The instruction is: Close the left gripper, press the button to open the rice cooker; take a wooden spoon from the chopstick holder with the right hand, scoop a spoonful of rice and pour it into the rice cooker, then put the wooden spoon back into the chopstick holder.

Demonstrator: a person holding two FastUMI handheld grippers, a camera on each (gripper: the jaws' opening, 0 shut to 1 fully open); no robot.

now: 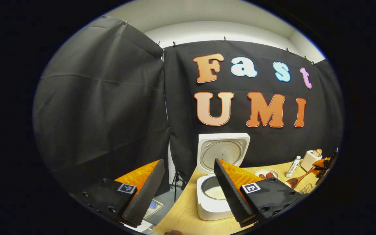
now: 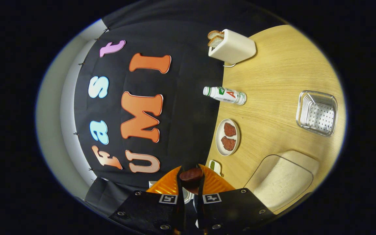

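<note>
The white rice cooker [image 1: 211, 205] stands open on the wooden table, its lid [image 1: 222, 151] upright and white rice in the pot. My left gripper [image 1: 188, 191] hangs open in front of it, holding nothing. At the far right my right gripper [image 1: 325, 166] holds the wooden spoon [image 1: 299, 179] by its handle, bowl end low over the table. In the right gripper view, which is rolled sideways, my right gripper [image 2: 190, 187] is shut on the wooden spoon [image 2: 191, 175], its dark bowl just past the fingertips. A clear container of rice [image 2: 282, 179] and a perforated metal holder [image 2: 317, 112] lie on the table.
A toaster [image 2: 233, 45] with bread, a small bottle [image 2: 225, 95] and a plate [image 2: 219, 138] with two red pieces stand along the table's back edge by the black cloth. The toaster [image 1: 309, 160], bottle [image 1: 293, 166] and plate [image 1: 266, 171] sit right of the cooker.
</note>
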